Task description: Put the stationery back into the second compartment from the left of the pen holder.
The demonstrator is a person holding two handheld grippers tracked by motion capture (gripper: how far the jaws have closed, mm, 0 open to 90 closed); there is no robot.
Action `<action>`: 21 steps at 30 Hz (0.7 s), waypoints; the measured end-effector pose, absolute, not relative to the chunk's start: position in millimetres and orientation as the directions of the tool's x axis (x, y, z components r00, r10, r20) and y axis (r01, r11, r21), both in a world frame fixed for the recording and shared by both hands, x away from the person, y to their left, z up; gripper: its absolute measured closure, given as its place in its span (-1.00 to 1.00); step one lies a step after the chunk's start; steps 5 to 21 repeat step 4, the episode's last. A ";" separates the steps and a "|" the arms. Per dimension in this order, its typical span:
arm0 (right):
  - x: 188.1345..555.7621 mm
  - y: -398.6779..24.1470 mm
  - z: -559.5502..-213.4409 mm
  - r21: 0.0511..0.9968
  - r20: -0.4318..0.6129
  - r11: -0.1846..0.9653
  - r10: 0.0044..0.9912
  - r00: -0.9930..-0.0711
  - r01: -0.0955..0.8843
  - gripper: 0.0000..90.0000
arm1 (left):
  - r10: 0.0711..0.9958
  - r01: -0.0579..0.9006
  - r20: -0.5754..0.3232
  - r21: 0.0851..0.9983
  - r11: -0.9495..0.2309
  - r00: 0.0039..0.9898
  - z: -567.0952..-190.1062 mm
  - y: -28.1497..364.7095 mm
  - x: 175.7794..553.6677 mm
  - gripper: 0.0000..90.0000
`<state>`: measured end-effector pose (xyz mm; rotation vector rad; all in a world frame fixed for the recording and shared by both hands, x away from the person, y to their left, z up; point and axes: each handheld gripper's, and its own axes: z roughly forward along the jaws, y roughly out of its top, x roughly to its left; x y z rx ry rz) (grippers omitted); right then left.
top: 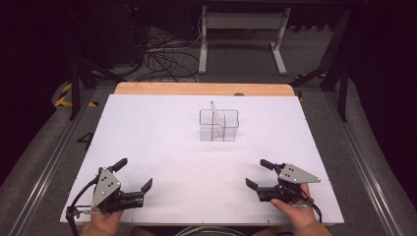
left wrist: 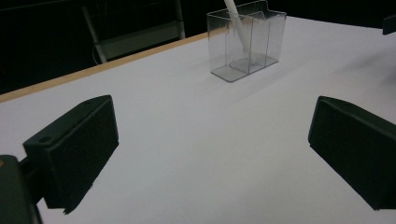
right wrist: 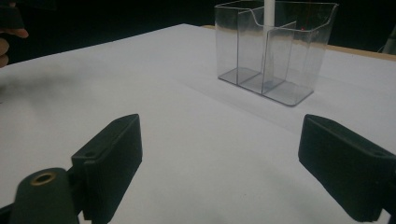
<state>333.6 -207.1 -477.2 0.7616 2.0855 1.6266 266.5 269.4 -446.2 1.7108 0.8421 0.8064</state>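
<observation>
A clear holder (top: 219, 125) stands upright on the white table (top: 162, 142), a little toward 1 o'clock from the table's middle. It has inner walls that split it into compartments, and a white pen (top: 215, 114) leans in one of them, its top tilted toward 11 o'clock in the high view; which compartment is hard to tell from above. In the left gripper view the pen (left wrist: 239, 29) slants through the left part of the holder (left wrist: 246, 39), its tip near the floor.

The left gripper (top: 134, 173) rests low at about 7 o'clock on the table, held by a hand (top: 104, 220) at the near edge. Its jaws stand wide apart with nothing but bare table between them, pointing toward 1 o'clock.

The right gripper (top: 259, 173) sits at about 5 o'clock, held by the other hand (top: 294, 212). Its jaws too gape wide and hold nothing, pointing toward 10 o'clock.

Both grippers are well apart from the holder, which lies between and beyond them
</observation>
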 end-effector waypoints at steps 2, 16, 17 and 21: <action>333.7 -208.3 -476.4 0.969 0.022 0.176 0.635 -0.772 0.173 -0.69 | 0.841 0.157 0.117 0.960 -0.233 0.529 -446.3 269.9 266.8 -0.95; 334.0 -209.3 -475.3 0.970 0.020 0.174 0.637 -0.771 0.169 -0.69 | 0.842 0.157 0.118 0.960 -0.232 0.527 -446.4 270.4 267.1 -0.95; 334.0 -209.3 -475.3 0.970 0.020 0.174 0.637 -0.771 0.169 -0.69 | 0.842 0.157 0.118 0.960 -0.232 0.527 -446.4 270.4 267.1 -0.95; 334.0 -209.3 -475.3 0.970 0.020 0.174 0.637 -0.771 0.169 -0.69 | 0.842 0.157 0.118 0.960 -0.232 0.527 -446.4 270.4 267.1 -0.95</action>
